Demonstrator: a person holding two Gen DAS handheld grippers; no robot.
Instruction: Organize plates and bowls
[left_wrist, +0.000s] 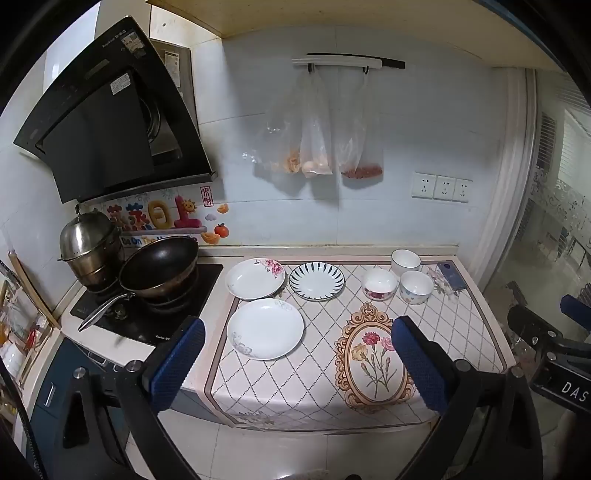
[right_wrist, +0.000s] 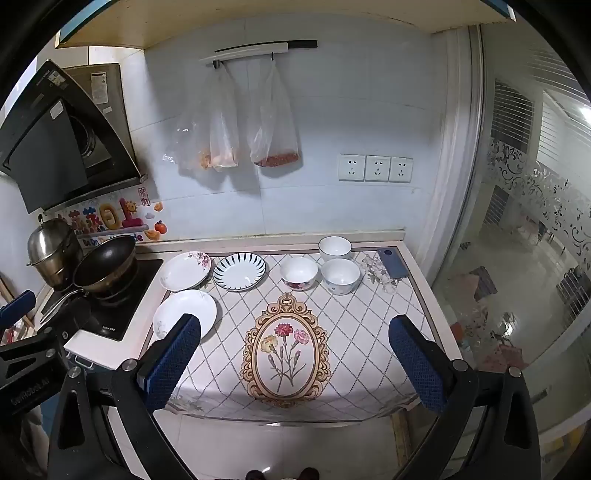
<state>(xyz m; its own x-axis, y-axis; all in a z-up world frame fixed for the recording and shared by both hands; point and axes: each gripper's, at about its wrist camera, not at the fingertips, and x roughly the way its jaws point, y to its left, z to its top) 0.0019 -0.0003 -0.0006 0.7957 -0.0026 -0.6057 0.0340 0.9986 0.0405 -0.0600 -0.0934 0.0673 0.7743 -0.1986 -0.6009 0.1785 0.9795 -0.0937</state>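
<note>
Left tongs (left_wrist: 299, 363): jaws spread wide, blue-padded fingers (left_wrist: 177, 360) well apart, nothing between them, held level and pointing forward. Right tongs (right_wrist: 295, 363): same condition, jaws wide apart and empty, blue pads (right_wrist: 415, 363) facing inward. The two tongs sit side by side, apart from each other.

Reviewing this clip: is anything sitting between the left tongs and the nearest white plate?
Nothing visible. The left tongs hang open in front of the counter edge, and only bare patterned cloth lies between them and the nearest white plate. The wok and its handle stay off to the left on the stove.
</note>
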